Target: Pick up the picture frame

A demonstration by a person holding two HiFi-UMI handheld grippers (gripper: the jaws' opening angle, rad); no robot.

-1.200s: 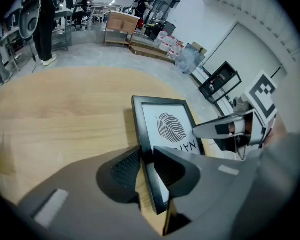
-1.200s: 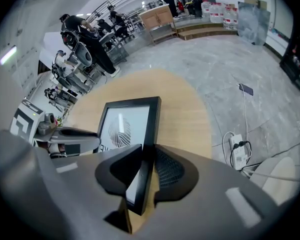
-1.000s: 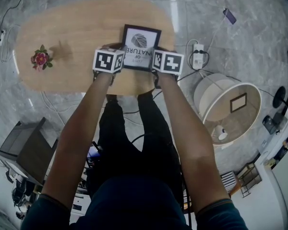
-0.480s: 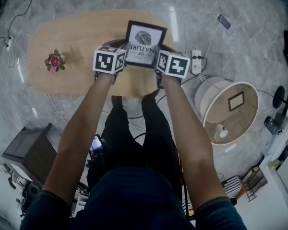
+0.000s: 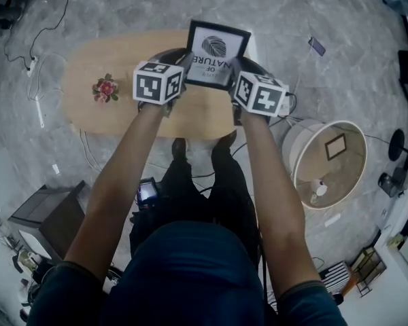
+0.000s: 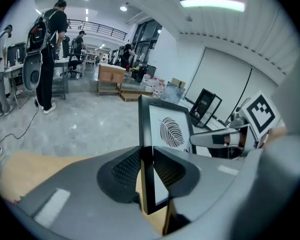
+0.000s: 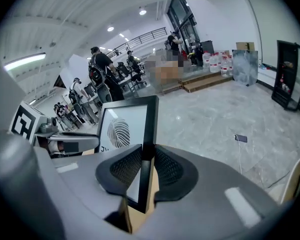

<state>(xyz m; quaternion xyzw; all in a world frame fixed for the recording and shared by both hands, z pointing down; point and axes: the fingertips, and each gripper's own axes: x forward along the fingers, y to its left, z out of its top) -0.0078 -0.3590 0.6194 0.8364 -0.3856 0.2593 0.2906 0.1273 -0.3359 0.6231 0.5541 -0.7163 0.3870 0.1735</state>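
The black picture frame (image 5: 216,53), with a white print of a leaf and lettering, hangs upright above the far edge of the oval wooden table (image 5: 122,111). My left gripper (image 5: 182,65) is shut on its left edge and my right gripper (image 5: 236,68) on its right edge. In the left gripper view the frame (image 6: 165,129) stands edge-on, and the ribbed pads of the left gripper (image 6: 146,166) press on both faces. The right gripper view shows the same: the frame (image 7: 122,129) is pinched by the right gripper (image 7: 146,166).
A small pink flower posy (image 5: 106,88) lies on the table's left part. A round white tub (image 5: 326,161) holding a small frame stands on the floor to the right. A phone (image 5: 317,45) and cables lie on the marble floor; a dark box (image 5: 47,216) sits lower left.
Both grippers have risen with the frame between them, so it has come up off the table toward the far edge. The grip on both edges is unchanged.
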